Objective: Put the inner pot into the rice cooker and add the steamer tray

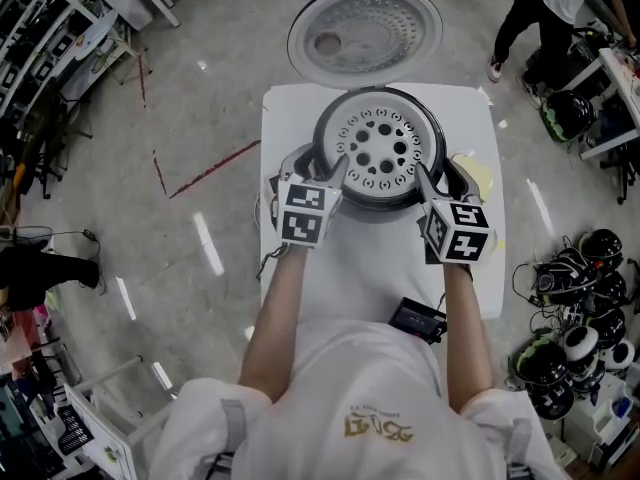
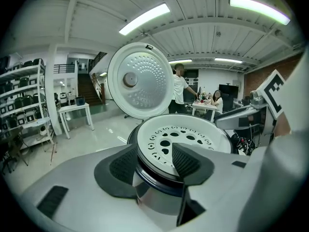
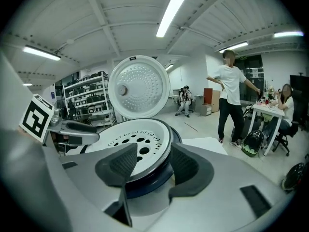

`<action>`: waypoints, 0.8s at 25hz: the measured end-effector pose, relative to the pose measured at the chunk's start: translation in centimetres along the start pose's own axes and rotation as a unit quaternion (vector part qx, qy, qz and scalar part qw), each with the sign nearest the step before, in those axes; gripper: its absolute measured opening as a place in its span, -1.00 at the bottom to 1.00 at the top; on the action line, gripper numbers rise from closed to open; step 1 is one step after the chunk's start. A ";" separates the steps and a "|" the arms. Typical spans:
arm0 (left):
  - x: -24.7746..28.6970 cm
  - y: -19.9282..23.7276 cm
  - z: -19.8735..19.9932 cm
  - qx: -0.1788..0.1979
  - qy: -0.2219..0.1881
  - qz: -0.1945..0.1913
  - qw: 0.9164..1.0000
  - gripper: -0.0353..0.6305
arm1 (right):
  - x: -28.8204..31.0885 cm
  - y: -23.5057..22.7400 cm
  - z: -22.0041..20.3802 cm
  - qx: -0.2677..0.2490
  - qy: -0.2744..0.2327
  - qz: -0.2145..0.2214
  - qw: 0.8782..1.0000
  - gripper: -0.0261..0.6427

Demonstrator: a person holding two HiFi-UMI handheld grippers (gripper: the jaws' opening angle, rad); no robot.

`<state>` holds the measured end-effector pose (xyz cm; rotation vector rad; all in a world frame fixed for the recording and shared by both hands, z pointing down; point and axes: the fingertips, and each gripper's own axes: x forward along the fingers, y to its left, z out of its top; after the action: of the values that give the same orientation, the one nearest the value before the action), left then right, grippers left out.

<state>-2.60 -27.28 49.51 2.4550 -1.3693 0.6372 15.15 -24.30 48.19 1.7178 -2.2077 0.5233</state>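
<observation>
Two wide-open claws: left gripper (image 1: 322,168) and right gripper (image 1: 440,174) each straddle the rim of the white perforated steamer tray (image 1: 380,146). Tray sits in the rice cooker (image 1: 400,201), lid (image 1: 365,33) raised, on a white table (image 1: 375,268); gold shirt (image 1: 375,408) print illegible.

The steamer tray (image 1: 378,148) looks like smooth matt white plastic. Below it, the rice cooker (image 2: 157,199) wall is mirror-bright metal under a glossy dark rim, and its lid (image 1: 365,33) has a dimpled metal liner. The left claw (image 2: 153,164) and right claw (image 3: 152,164) have smooth grey shells, probably plastic, with dark ribbed pads (image 2: 123,166). The surface (image 1: 375,268) is matt white.
</observation>
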 end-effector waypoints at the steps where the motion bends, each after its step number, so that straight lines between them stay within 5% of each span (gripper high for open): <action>1: -0.2 0.0 0.1 -0.003 -0.005 0.002 1.000 -0.18 | -0.3 -0.1 0.0 0.012 -0.006 0.002 1.000 -0.28; 9: -3.4 -0.9 0.1 -0.048 -0.049 -0.005 0.998 -0.39 | -3.9 0.4 -0.7 0.132 -0.065 0.042 0.988 -0.48; 17: -7.5 -2.4 -1.4 -0.080 -0.071 -0.009 0.994 -0.79 | -7.2 2.2 -1.5 0.155 -0.085 0.079 0.981 -0.89; 20: -8.9 -3.1 -2.3 -0.090 -0.074 -0.010 0.993 -0.84 | -8.1 2.7 -2.4 0.140 -0.080 0.082 0.983 -0.89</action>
<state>-4.59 -18.11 47.10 2.4081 -1.3870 0.3176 14.50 -15.60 46.41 1.7738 -2.5065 0.7964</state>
